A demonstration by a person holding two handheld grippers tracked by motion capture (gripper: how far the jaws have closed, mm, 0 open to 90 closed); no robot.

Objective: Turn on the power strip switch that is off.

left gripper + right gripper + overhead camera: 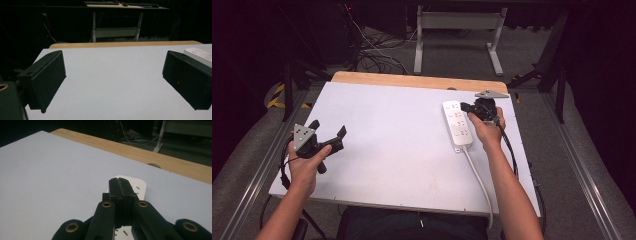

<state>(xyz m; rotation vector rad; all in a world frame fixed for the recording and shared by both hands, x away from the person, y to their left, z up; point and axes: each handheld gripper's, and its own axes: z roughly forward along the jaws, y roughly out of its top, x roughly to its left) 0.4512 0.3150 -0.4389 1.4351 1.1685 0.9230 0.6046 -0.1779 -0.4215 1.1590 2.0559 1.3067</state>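
The right hand-held gripper [471, 107] had its jaws pressed fully together with nothing between them, the closed tips poised over the far end of the white power strip [457, 125]; whether they touched its top face could not be told. In the right gripper view the joined jaws of that hand-held gripper [119, 181] covered the middle of the power strip [140, 185], whose rounded far end and a few socket slots showed around them. The strip lay flat on the right part of the white surface [392, 130], running away from the person, its white cord [479, 180] trailing back toward the near edge.

The left hand-held gripper [328, 131] hovered well apart at the left side, jaws spread wide and holding nothing.

The likely risk was the strip sliding or pivoting under a push from the closed tips, since nothing pinned it and the left hand-held gripper stood too far off to steady it. The stiff cord could also drag the body askew.
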